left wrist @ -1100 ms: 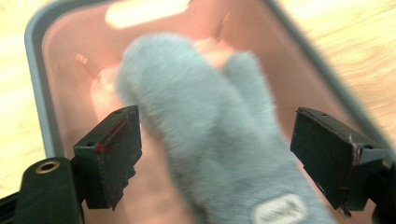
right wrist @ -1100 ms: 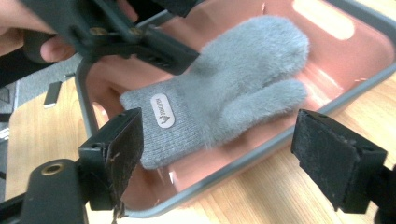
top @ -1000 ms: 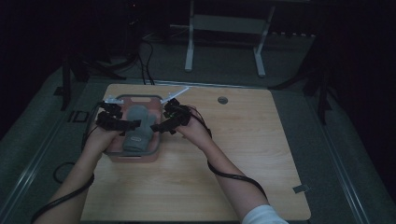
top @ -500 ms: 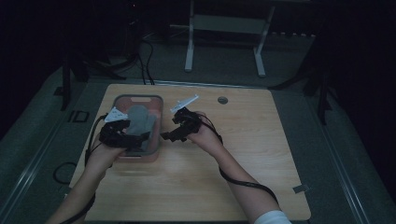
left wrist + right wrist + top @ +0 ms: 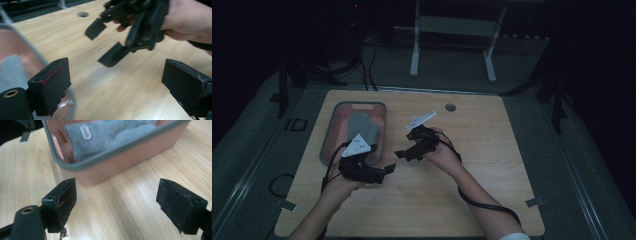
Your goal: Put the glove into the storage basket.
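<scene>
A pink bin [image 5: 328,142] with a grey rim stands at the table's left, and a folded grey cloth [image 5: 362,130] lies inside it. My left gripper [image 5: 388,169] hovers just off the bin's near right corner, pointing right. Its jaws have opened a little wider and are open with nothing between them. In the left gripper view its jaws [image 5: 117,87] frame bare wood, with the bin rim [image 5: 32,50] at left and the right gripper [image 5: 105,42] ahead. My right gripper [image 5: 404,151] is open beside the bin. Its own view [image 5: 120,202] faces the bin wall [image 5: 130,160] and the cloth [image 5: 112,135].
A round cable hole [image 5: 450,107] sits near the table's far edge. The right half of the wooden table [image 5: 502,165] is bare. White stand legs [image 5: 414,50] rise on the floor behind the table. Cables trail from both grippers.
Both grippers have drawn away from the cloth in the bin. The left came toward the near edge, the right moved out over the table's middle. The cloth stays in the bin.
</scene>
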### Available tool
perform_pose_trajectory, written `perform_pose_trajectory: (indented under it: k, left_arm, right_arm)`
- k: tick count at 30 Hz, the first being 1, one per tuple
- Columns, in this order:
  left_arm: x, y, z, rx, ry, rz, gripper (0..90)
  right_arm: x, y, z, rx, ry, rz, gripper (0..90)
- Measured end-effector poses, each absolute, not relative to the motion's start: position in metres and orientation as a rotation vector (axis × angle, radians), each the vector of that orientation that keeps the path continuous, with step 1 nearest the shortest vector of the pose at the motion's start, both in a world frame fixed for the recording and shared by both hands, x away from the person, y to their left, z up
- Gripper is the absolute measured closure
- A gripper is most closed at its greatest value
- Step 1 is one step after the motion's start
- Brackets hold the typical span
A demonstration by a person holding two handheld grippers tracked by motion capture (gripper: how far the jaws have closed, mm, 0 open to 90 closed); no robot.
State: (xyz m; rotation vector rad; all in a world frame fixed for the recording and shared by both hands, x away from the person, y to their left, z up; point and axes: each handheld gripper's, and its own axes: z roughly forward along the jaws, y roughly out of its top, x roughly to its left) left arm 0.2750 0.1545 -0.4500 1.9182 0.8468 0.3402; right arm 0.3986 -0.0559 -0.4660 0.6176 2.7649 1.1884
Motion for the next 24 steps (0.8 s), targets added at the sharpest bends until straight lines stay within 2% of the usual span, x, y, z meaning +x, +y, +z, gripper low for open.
perform_pose_trajectory:
  k: [16,24]
  left_arm:
    - [0.254,0.105,-0.477,1.982,0.689,0.236,8.7]
    - [0.251,0.093,-0.494,1.994,0.646,0.184,8.8]
  right_arm:
    - [0.38,-0.092,-0.494,0.65,2.763,1.175,16.4]
    - [0.372,-0.109,-0.511,0.584,2.757,1.177,15.8]
